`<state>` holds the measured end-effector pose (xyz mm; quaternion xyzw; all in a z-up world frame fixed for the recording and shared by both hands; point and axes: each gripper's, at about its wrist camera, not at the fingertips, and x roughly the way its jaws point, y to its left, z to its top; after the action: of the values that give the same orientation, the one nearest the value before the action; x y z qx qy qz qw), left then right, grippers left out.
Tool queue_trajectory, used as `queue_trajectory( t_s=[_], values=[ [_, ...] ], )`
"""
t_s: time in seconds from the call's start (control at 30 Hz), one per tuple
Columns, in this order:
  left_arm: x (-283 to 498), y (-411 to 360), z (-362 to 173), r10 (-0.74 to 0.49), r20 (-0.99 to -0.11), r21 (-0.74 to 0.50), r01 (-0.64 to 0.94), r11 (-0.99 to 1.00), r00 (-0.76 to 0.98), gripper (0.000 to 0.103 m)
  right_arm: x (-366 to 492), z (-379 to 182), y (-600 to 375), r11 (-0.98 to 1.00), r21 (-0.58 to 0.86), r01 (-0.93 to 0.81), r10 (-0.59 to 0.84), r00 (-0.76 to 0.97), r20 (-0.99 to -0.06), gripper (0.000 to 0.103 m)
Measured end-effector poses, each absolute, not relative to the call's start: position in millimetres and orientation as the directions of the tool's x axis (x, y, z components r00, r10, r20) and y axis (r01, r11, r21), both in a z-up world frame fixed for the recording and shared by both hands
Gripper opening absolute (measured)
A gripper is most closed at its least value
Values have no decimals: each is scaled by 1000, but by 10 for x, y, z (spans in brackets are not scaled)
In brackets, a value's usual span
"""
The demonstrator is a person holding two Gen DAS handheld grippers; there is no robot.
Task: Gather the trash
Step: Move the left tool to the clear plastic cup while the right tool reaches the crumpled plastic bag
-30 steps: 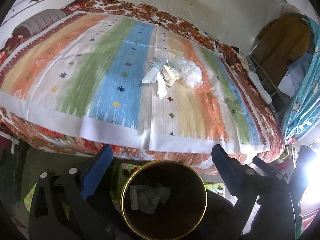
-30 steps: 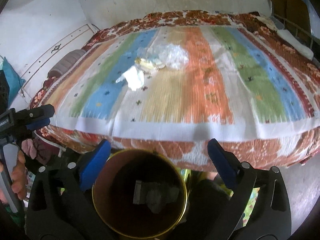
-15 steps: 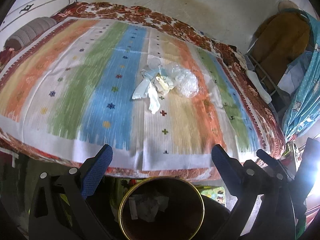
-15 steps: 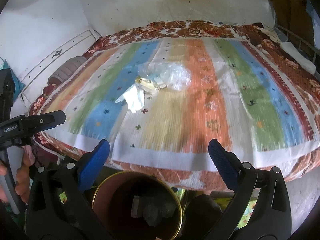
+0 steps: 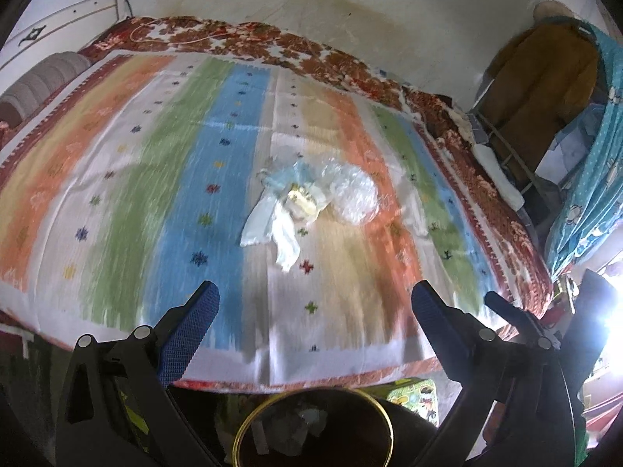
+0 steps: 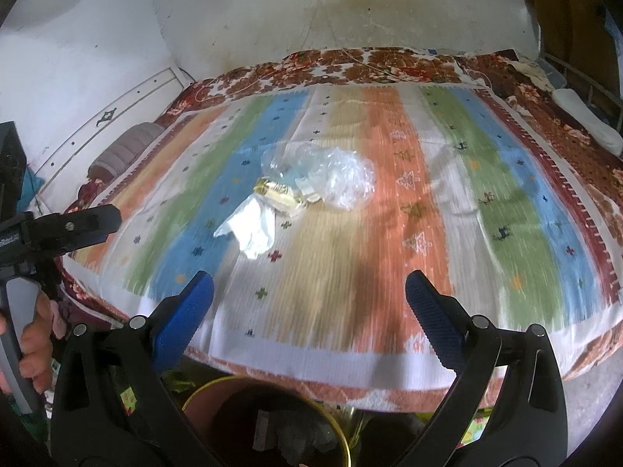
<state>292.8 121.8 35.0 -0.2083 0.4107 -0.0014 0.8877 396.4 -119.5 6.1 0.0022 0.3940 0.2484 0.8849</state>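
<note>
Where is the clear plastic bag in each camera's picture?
Left wrist view: the bag lies right of centre on the bedspread, at the right end of the trash pile.
Right wrist view: the bag sits just above centre.
Shared landmark: the yellow wrapper just left of it.

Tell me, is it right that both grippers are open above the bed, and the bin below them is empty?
Not quite. The bin already holds some crumpled trash, as the left wrist view shows. Both grippers, left and right, are indeed open.
</note>
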Motion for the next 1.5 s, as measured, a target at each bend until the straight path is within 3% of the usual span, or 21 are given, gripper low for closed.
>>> queue_trajectory(
  t_s=[0.37, 0.57, 1.07, 1.2, 1.3, 1.5],
  values=[
    [3408, 1437, 312, -179, -720, -403, -194, 894, 671, 96, 4526, -84, -943, 869, 258, -423, 469, 533, -704, 94],
    [3703, 1585, 246, -208, -729, -443, -218, 870, 652, 89, 4787, -152, -767, 867, 260, -426, 473, 533, -702, 94],
    [4420, 1662, 20, -207, -783, -403, -225, 887, 587, 85, 5481, -451, -609, 884, 206, -419, 422, 529, -736, 93],
    [4667, 1712, -126, -252, -799, -444, -253, 859, 546, 83, 5636, -558, -566, 885, 204, -419, 417, 518, -747, 89],
    [4843, 1621, -123, -194, -821, -366, -233, 901, 537, 83, 5746, -633, -536, 885, 199, -422, 413, 509, -756, 88],
    [5149, 1706, -294, -234, -833, -414, -286, 864, 501, 79, 5955, -764, -503, 877, 199, -436, 415, 482, -772, 75]
  ],
)
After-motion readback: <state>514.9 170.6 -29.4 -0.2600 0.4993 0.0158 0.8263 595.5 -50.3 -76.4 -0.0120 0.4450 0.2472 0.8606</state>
